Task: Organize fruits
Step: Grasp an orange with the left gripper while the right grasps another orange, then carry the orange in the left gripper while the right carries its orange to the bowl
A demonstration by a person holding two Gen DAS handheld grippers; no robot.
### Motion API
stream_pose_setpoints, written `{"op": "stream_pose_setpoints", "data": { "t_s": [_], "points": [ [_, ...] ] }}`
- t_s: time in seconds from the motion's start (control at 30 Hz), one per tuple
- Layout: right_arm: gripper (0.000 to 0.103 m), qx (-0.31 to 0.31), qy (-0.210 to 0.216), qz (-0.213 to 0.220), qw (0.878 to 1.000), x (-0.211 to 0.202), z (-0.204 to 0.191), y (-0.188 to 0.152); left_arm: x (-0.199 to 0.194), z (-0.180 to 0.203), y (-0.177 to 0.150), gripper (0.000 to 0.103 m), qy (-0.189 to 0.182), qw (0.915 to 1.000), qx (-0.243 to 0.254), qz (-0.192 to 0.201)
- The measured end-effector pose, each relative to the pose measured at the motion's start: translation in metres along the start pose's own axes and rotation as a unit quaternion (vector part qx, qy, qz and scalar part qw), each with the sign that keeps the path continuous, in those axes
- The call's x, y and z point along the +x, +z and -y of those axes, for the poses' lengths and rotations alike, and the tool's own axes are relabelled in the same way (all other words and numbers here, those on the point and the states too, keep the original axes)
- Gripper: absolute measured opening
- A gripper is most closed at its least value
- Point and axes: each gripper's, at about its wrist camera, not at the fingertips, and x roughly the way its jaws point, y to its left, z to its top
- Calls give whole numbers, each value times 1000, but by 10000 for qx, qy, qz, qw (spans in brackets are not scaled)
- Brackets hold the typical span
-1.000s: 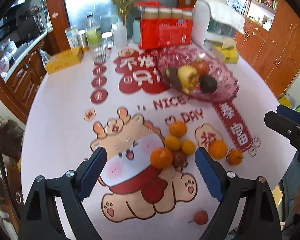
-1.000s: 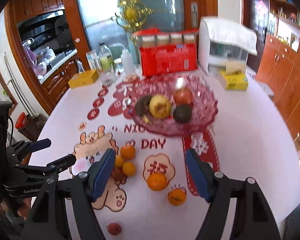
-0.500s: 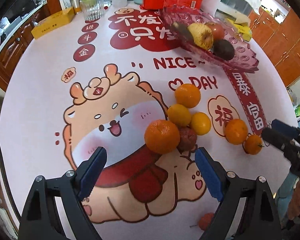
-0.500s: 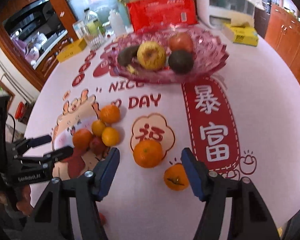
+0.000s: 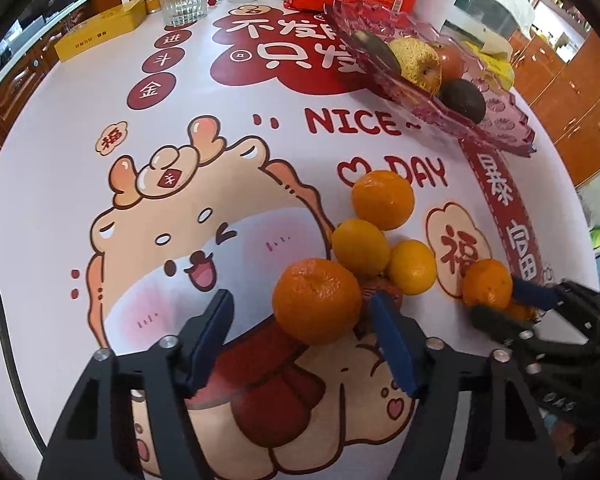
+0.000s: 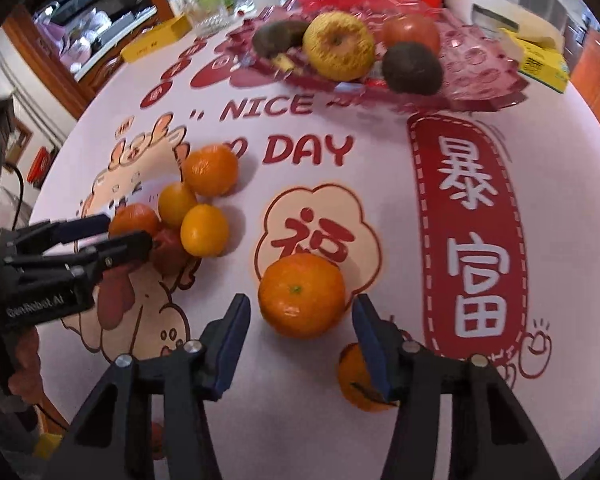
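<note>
Two tools are now bracketing oranges after descending: we are finding left tool (image 5: pixel 300 336) and right tool (image 6: pixel 300 334) open, nothing gripped; bowl (image 6: pixel 480 76) awaiting.

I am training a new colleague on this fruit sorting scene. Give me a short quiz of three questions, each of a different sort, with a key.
1. True or false: the left gripper is shut on the big orange in front of it.
2. Multiple choice: the dark avocado lies
A) on the tablecloth
B) in the pink glass dish
C) in the drinking glass
3. Fill in: the right gripper is open, with a ____ between its fingers, on the tablecloth.

Key:
1. False; its jaws stand open on either side of the orange.
2. B
3. orange
</note>
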Motion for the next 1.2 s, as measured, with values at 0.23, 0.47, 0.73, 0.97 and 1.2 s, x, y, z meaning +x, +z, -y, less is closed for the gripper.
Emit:
{"op": "stream_pose_setpoints", "data": {
  "t_s": [0.23, 0.47, 0.73, 0.97, 1.2],
  "points": [
    [46, -146, -64, -71, 9998, 11, -2, 1, 0, -1, 1, 45, -313, 9994, -110, 47],
    [43, -123, 47, -49, 9999, 8, 2, 0, -5, -5, -5, 44, -377, 9991, -173, 36],
    [43, -126, 90, 263, 9995, -19, 0, 2, -43, 8, 1, 43, -470, 9979, -4, 455],
    [42, -164, 87, 984, 9950, -81, -1, 20, -108, 32, 36, 43, -631, 9922, 324, 1030],
    [42, -168, -131, 1989, 9798, -164, 10, 60, -183, 69, 90, 43, -582, 9765, 871, 1886]
  ]
}}
